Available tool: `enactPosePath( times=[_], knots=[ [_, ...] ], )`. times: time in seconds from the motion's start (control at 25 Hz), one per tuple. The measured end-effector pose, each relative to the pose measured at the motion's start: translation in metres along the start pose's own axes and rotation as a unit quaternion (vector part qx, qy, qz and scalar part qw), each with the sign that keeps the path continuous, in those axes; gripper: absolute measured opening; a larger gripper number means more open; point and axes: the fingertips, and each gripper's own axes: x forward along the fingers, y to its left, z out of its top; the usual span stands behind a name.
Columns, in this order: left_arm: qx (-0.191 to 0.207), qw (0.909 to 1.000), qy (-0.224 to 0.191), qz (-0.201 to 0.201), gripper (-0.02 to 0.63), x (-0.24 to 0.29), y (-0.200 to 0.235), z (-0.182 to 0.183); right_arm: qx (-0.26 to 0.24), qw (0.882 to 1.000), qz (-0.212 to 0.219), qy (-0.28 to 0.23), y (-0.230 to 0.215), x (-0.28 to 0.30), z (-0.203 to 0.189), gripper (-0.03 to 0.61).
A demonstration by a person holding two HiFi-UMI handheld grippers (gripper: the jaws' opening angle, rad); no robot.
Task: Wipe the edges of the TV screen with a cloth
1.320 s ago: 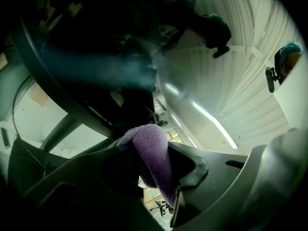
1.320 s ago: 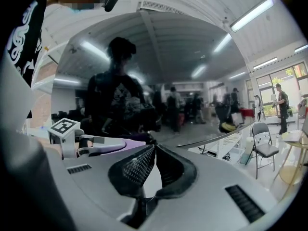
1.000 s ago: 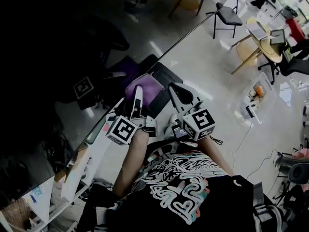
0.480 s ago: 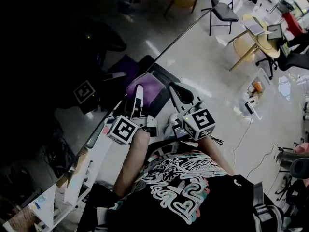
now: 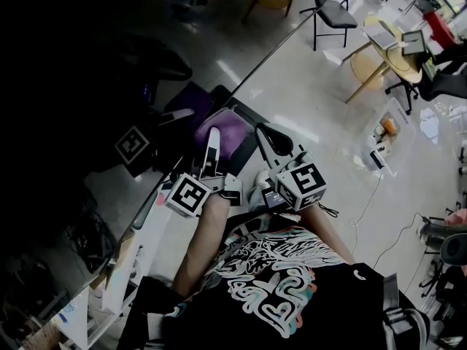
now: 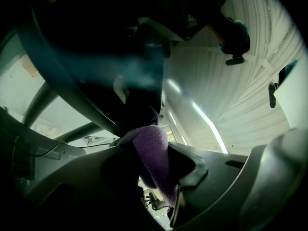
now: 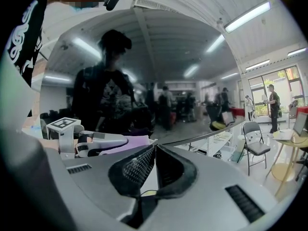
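Glossy floor (image 5: 314, 86) with folding chair (image 5: 334, 14), perhaps a bin (image 5: 387, 131)

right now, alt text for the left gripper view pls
The left tongs are shut on a purple cloth, held up to the dark TV that fills the upper left. A ribbed white ceiling with a strip light fills the right.
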Motion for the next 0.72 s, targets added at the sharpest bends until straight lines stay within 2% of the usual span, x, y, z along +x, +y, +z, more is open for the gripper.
enactPosePath(
  times=[0.24, 0.48, 0.6, 0.72],
  knots=[
    [-0.001, 0.9999, 0.011, 0.002, 0.138, 0.012, -0.002, -0.005, 0.007, 1.000, -0.009, -0.001, -0.013, 0.005, 0.001, 0.032],
    [-0.031, 0.9994, 0.011, -0.002, 0.138, 0.026, -0.007, -0.014, 0.015, 1.000, -0.024, -0.004, -0.034, 0.007, 0.004, 0.032],
    [-0.059, 0.9982, 0.009, -0.011, 0.138, 0.033, -0.010, -0.016, 0.018, 0.999, -0.034, -0.005, -0.044, 0.010, 0.005, 0.032],
    [-0.055, 0.9984, 0.014, -0.010, 0.138, 0.037, -0.008, -0.016, 0.019, 0.999, -0.041, -0.006, -0.048, 0.013, 0.004, 0.033]
  ],
)
